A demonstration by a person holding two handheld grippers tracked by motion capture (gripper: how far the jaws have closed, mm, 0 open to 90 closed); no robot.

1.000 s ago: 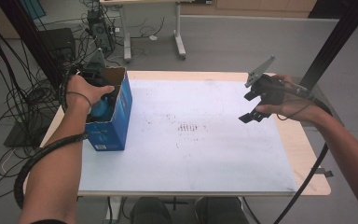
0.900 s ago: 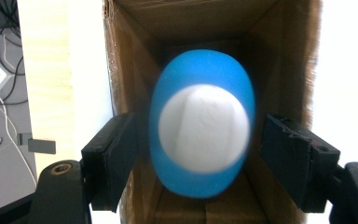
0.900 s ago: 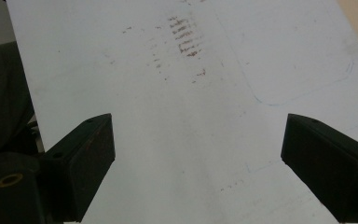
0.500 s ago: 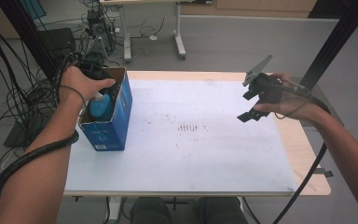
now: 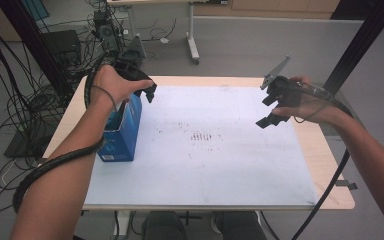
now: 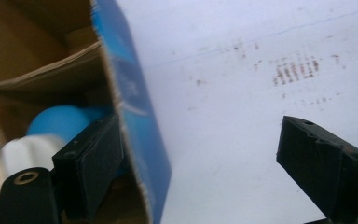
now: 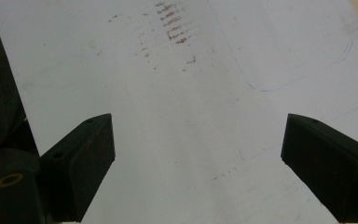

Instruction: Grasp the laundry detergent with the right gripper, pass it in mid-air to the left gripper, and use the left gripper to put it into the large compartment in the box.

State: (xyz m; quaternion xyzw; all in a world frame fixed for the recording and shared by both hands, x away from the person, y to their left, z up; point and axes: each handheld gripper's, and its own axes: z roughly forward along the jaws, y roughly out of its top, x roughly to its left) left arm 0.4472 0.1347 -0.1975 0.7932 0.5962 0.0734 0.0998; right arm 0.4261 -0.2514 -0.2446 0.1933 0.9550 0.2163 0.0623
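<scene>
2 tools up: left tool [image 5: 147, 92] just opened wide over the blue box [image 5: 125, 132], holding nothing; right tool [image 5: 270, 107] hangs open, empty too.

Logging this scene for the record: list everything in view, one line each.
box: one, blue cardboard, open top, left side of the mat
ball-like object: one, blue, inside the box
white object: one, inside the box beside the blue one, identity unclear
mat: one, white with reddish marks, covering the table
table: one, light wood
left gripper: one, black, jaws have just been opening, nothing between them, above the box's rim
right gripper: one, black, open and empty, above the mat's right side
</scene>
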